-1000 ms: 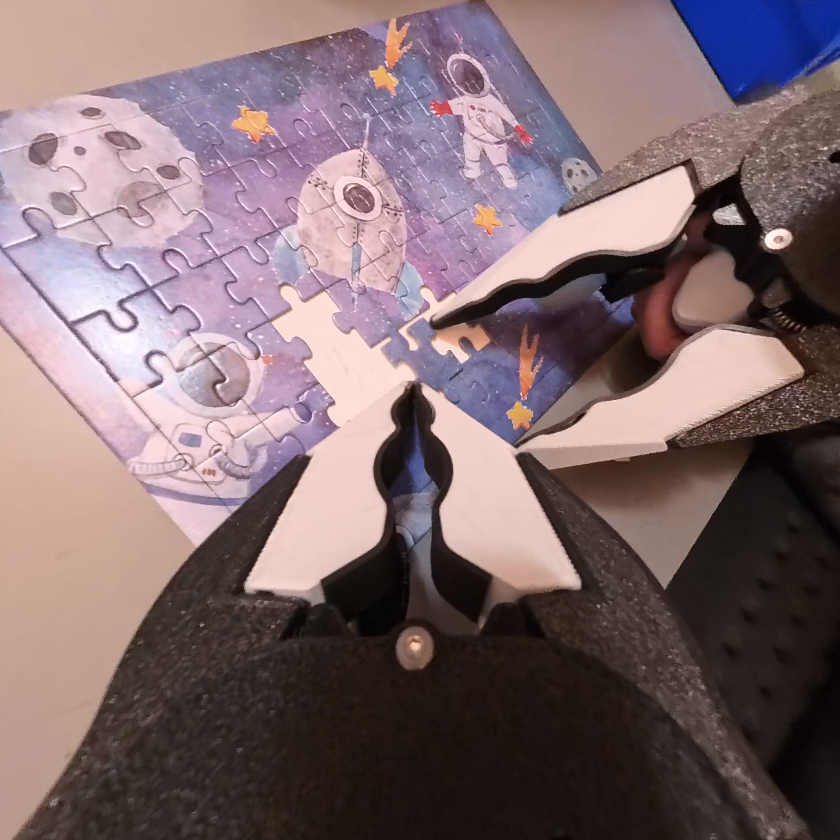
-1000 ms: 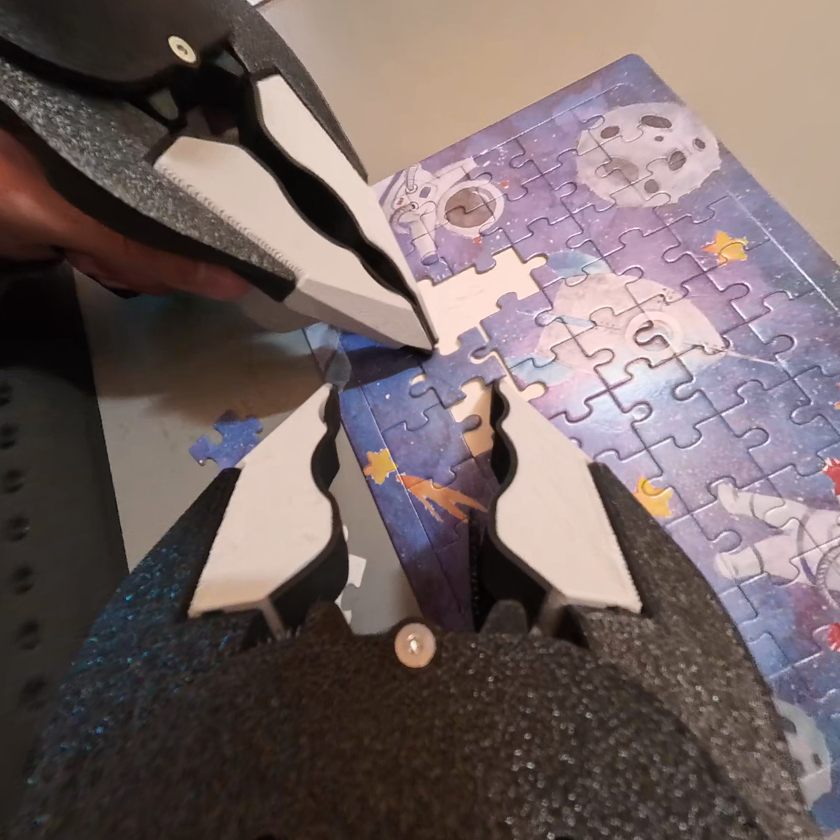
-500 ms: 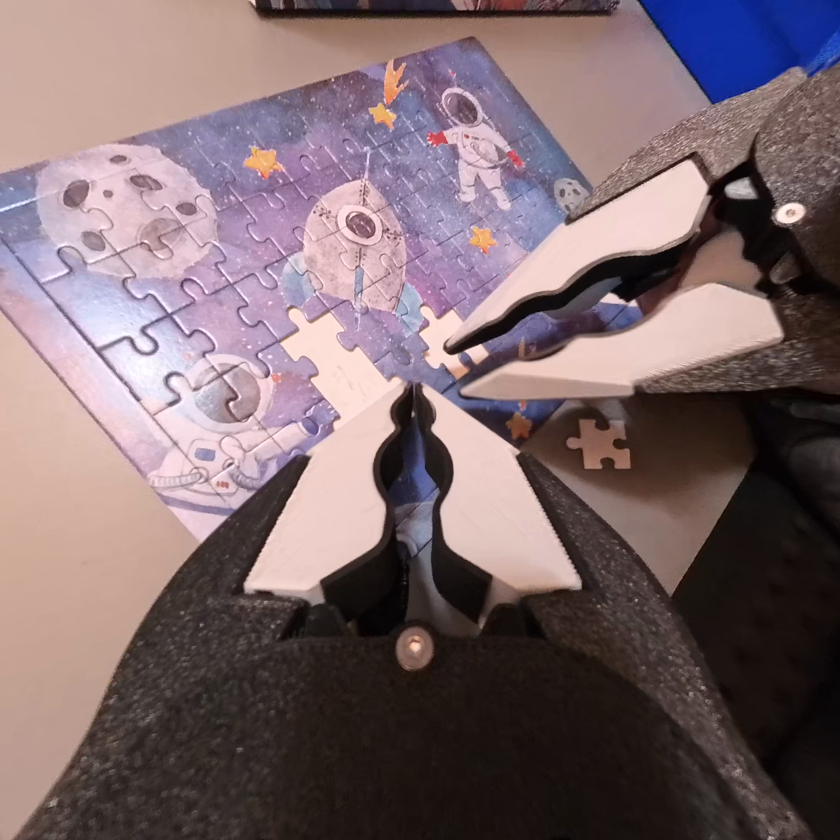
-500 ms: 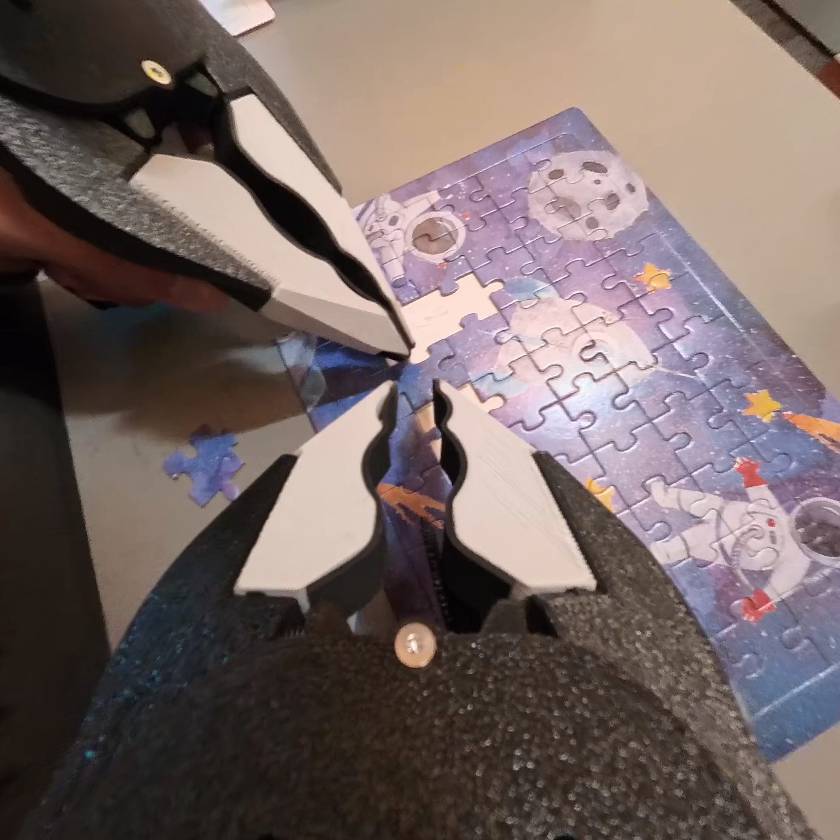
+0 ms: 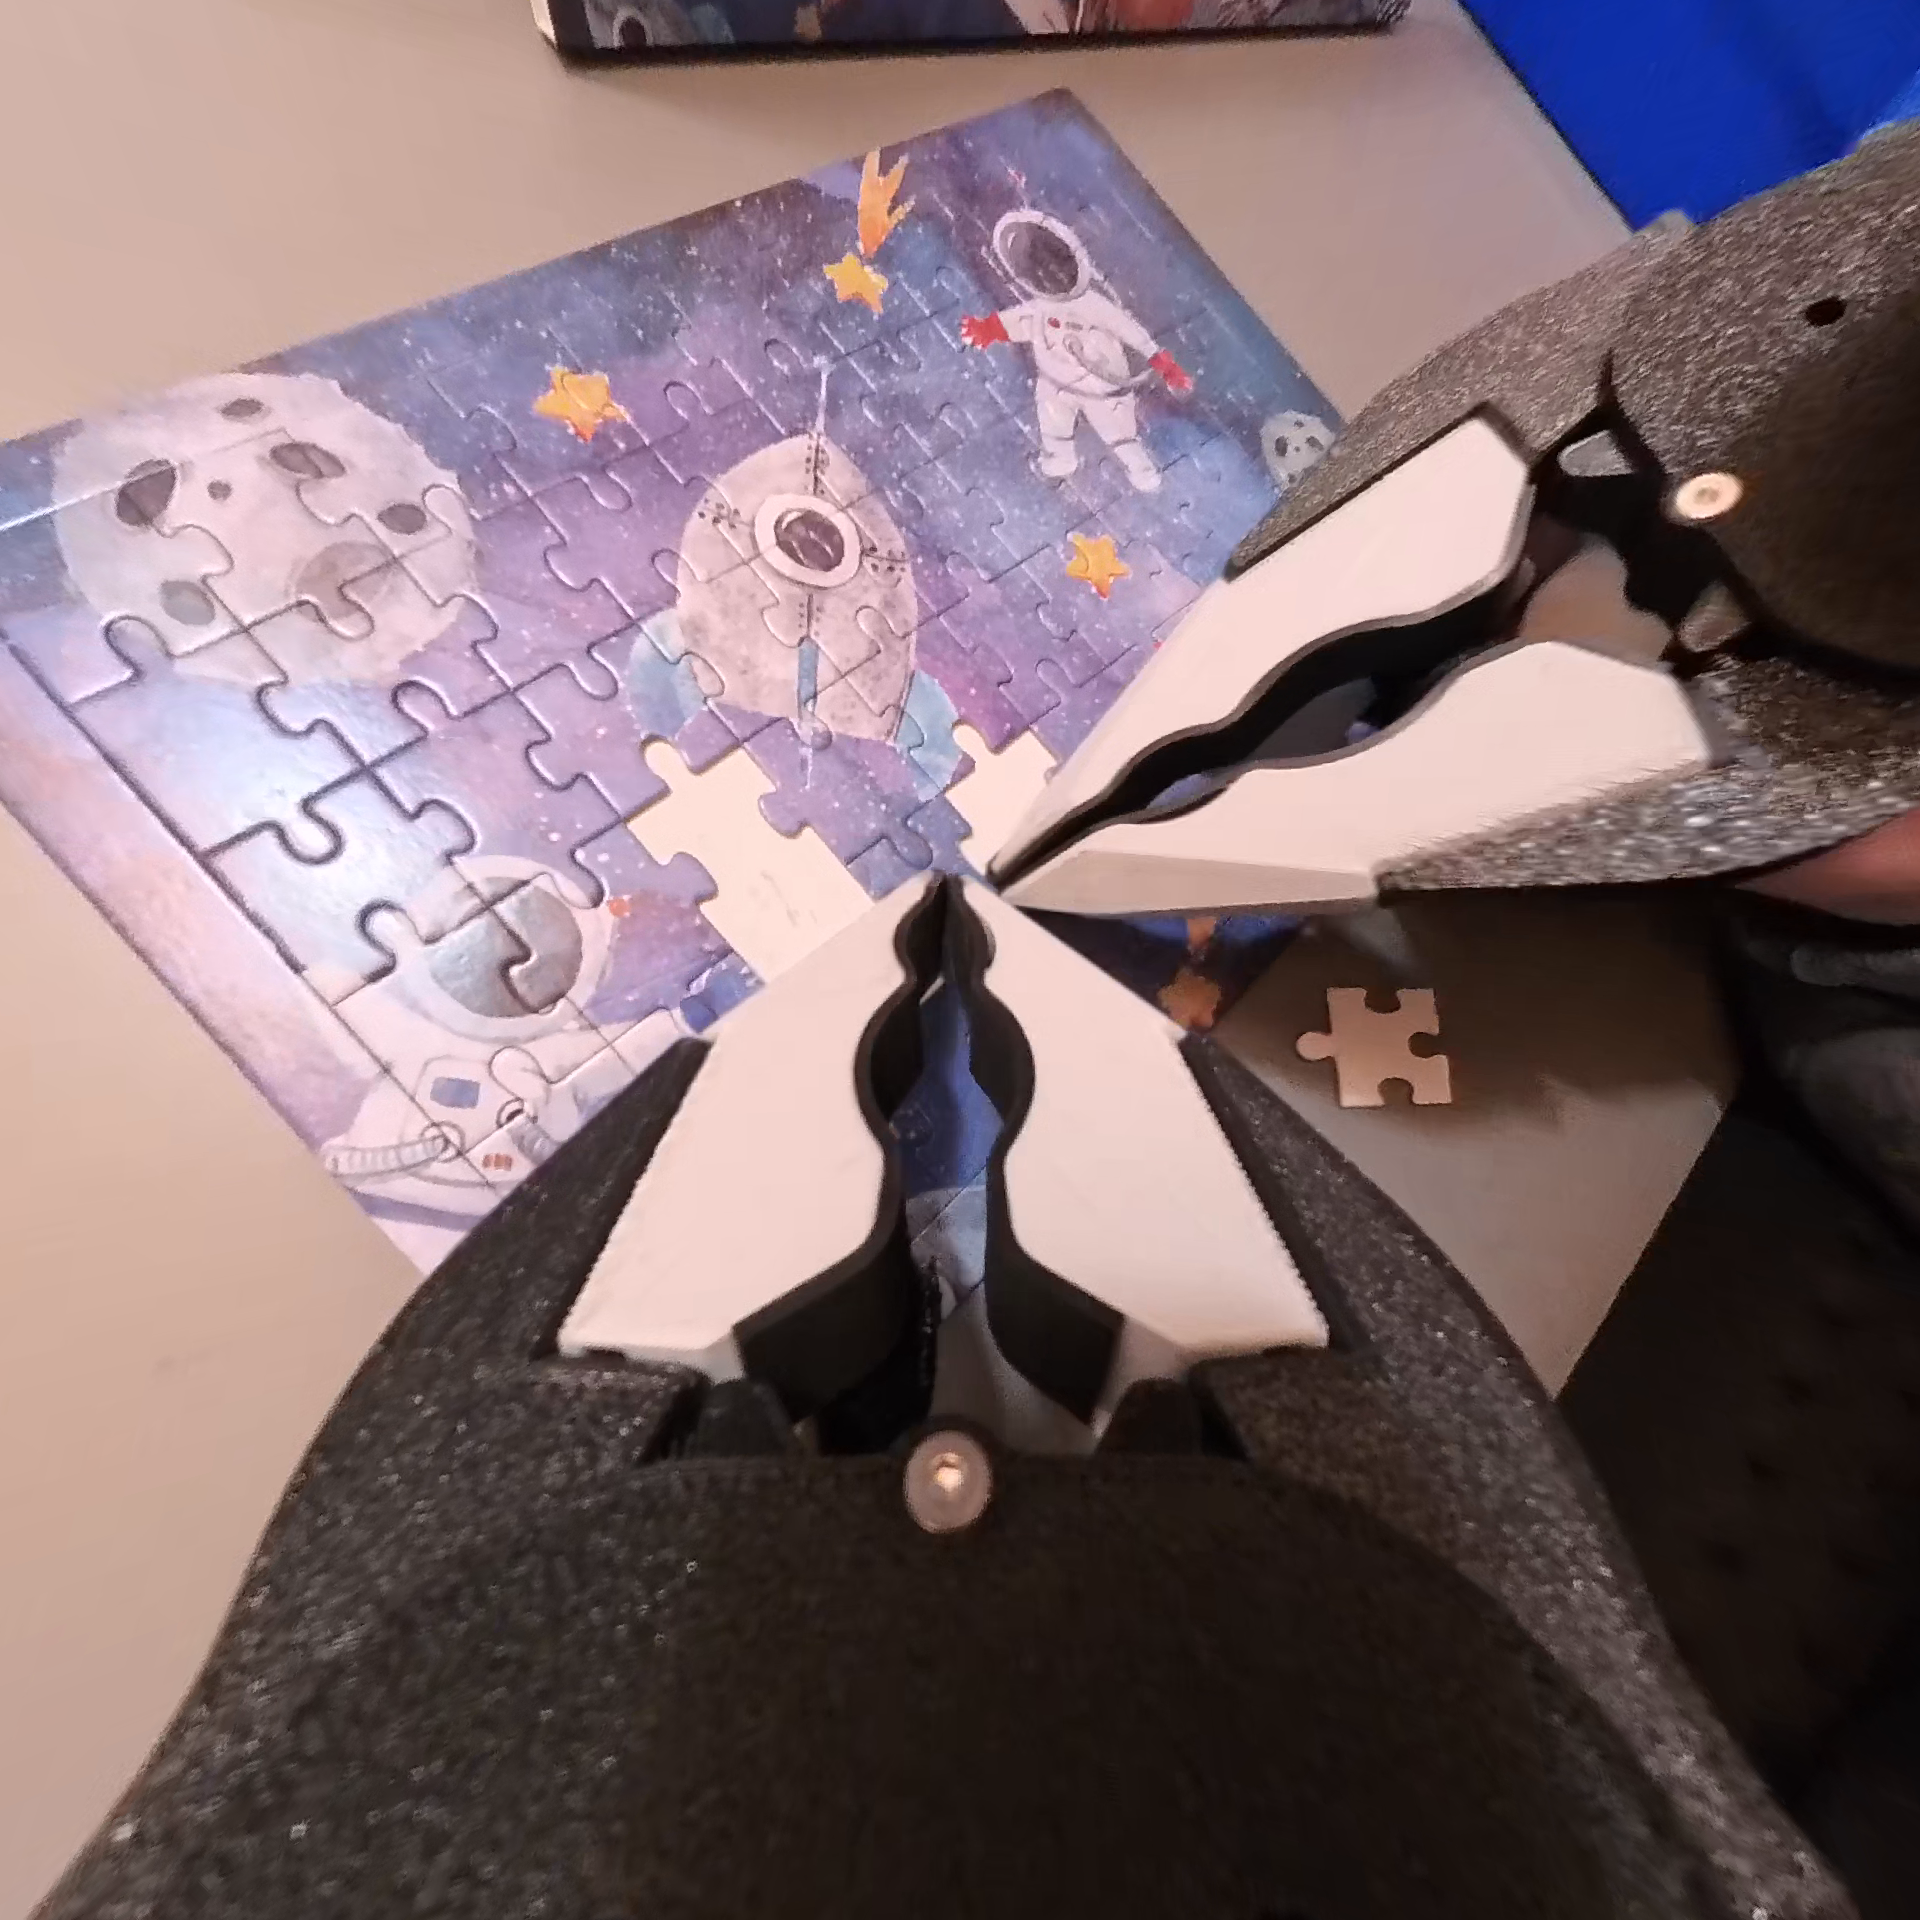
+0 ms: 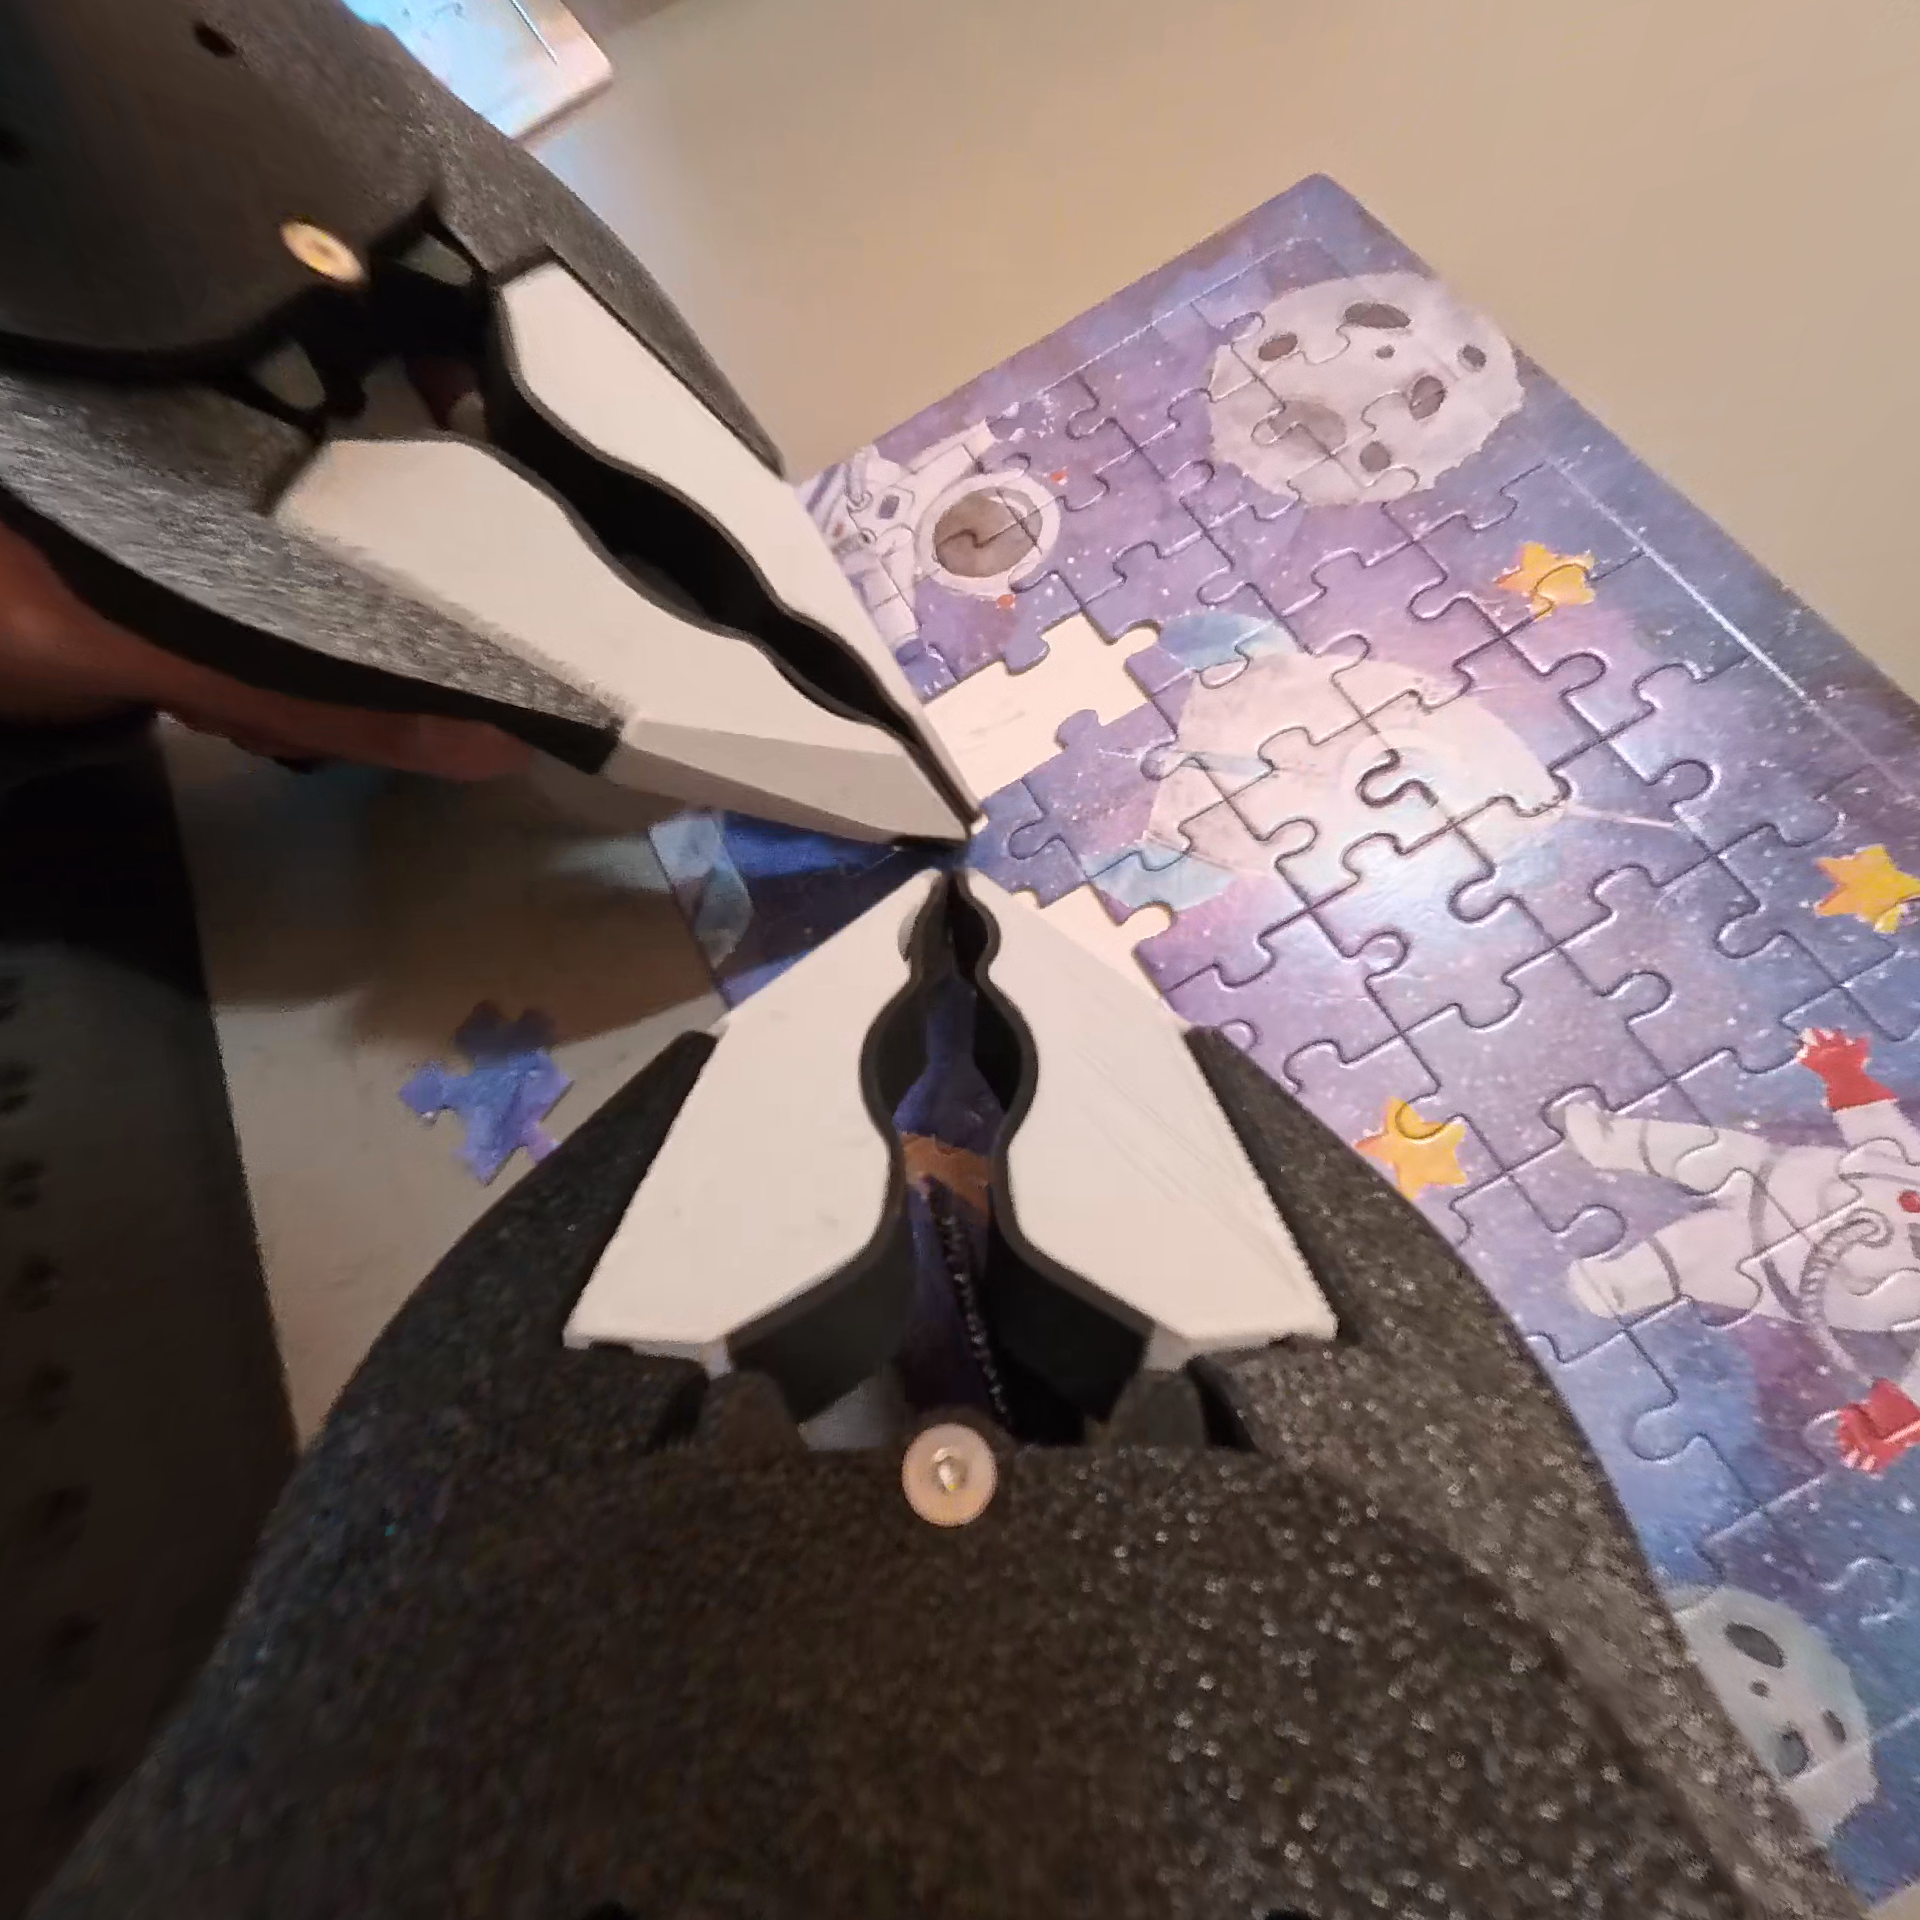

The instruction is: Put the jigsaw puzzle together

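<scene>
Claws (image 5: 943,883) (image 6: 948,883) closed, tips over puzzle (image 5: 436,665).

A plain beige surface (image 5: 260,187) with a smooth matte finish carried everything. Soft, warm light fell across it, and dim shadows lay near its near edge. At the far edge, in the left wrist view, stood the lower side of a dark box (image 5: 935,26) with a printed face. Beyond the far right corner something bright blue (image 5: 1683,83) filled the background. Past the near edge lay a black dimpled panel (image 5: 1766,1507), dark and unlit. In the right wrist view a pale flat object (image 6: 499,62) sat at the far left, too blurred to identify.
</scene>
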The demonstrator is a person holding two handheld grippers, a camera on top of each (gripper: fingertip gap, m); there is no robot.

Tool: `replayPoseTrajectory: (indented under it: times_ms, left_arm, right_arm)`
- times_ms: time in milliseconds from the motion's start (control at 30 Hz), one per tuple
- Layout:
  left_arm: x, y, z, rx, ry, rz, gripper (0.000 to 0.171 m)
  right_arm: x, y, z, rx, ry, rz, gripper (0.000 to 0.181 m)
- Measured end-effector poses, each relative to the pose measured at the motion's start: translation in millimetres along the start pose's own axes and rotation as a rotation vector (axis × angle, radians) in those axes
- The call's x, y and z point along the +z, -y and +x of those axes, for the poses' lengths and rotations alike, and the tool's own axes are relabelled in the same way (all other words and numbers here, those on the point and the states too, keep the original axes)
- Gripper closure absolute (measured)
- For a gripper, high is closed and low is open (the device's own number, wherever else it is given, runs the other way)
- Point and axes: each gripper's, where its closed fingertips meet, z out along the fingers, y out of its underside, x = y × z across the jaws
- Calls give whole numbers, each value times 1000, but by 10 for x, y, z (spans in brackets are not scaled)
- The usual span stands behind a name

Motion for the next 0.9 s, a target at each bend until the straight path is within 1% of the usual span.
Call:
replayPoseTrajectory:
  times_ms: [67,133,167,267,333,367,400,467,500,567,633,700,767,800,900]
  left_arm:
    - [43,-56,-17,9,12,-33,171]
    - [46,-65,-36,10,22,-34,171]
    - [40,-60,-40,8,22,-32,171]
    - [-9,2,-66,-6,30,8,171]
    - [1,-45,-88,-1,36,-22,171]
    - [-33,-18,-101,-5,42,-3,171]
    - [-110,54,-94,-17,33,46,171]
    - [-316,159,-115,-52,19,127,171]
    - [-412,152,-143,-61,20,137,171]
    - [-580,45,-222,-60,56,119,171]
    - [-694,-113,-156,-36,34,89,166]
    - [-734,-369,86,9,-63,0,156]
    - [-761,-636,313,93,-119,-81,153]
    - [-767,-753,423,144,-138,-113,147]
    - [-713,-894,536,305,-68,-146,134]
  right_arm:
    - [-23,7,-27,-12,8,5,181]
    - [37,-125,-62,-47,11,-58,180]
    - [34,-100,-52,-52,-6,-35,181]
    - [0,-85,-62,-59,-6,-32,181]
    - [-82,-20,-70,-51,2,12,181]
    - [-140,-2,-62,-38,2,32,181]
    - [-208,-5,-48,-28,1,48,181]
    - [-364,-73,-30,-14,-7,63,181]
    - [-443,-137,-82,-9,18,57,180]
    - [-571,-312,-229,-5,66,13,163]
    - [-649,-494,-332,-23,52,-47,153]
    - [-677,-602,-429,-50,19,-73,151]
    - [-661,-625,-579,-61,28,-69,150]
    - [-639,-625,-626,-73,20,-71,151]
    - [-564,-651,-620,-164,-80,-110,151]
